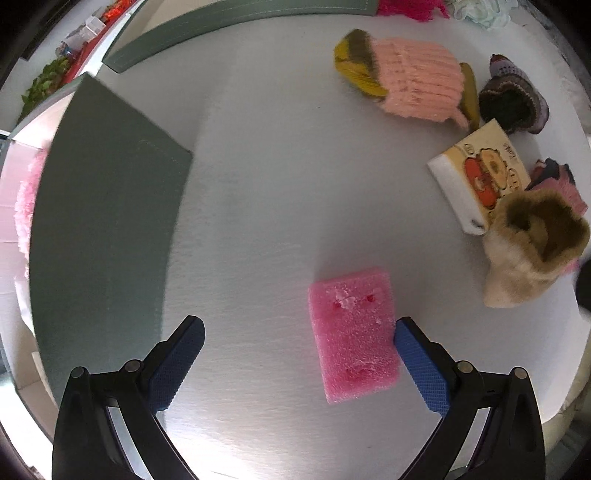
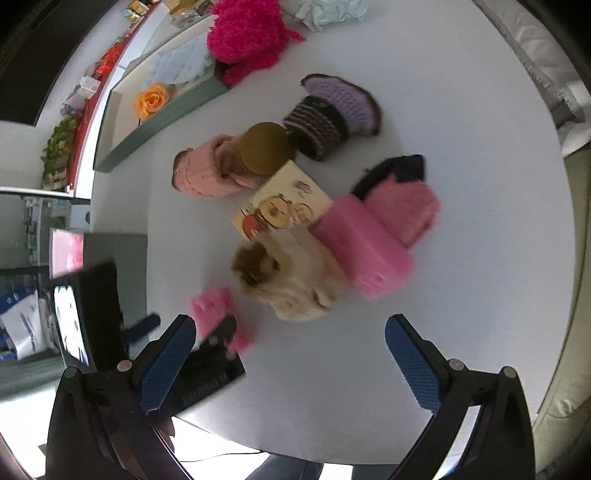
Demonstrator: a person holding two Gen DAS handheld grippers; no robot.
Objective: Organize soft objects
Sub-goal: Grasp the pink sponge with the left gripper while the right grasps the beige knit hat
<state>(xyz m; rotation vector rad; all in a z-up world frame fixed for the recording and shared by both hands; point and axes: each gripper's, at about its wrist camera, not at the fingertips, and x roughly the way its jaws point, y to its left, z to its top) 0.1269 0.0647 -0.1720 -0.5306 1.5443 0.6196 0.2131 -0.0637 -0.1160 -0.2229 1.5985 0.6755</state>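
Observation:
My left gripper [image 1: 299, 328] is open low over the white table [image 1: 280, 177]. A pink foam block [image 1: 354, 335] lies flat between its fingers, close against the right fingertip [image 1: 406, 332]. The block also shows in the right wrist view [image 2: 214, 308], partly behind the left gripper's black body [image 2: 214, 365]. My right gripper [image 2: 290, 328] is open and empty above the table, short of a pile: a cream furry slipper [image 2: 295, 280], a second pink foam block [image 2: 364, 247], a printed sponge [image 2: 282, 205] and a pink knit piece [image 2: 207, 170].
A grey-green box [image 1: 107, 229] stands at the left with something pink fluffy inside. Another grey-green box [image 2: 159, 122] at the back holds an orange flower [image 2: 151, 99] and a pale blue knit. A magenta fluffy item [image 2: 247, 33] and a purple knit shoe [image 2: 332, 110] lie nearby.

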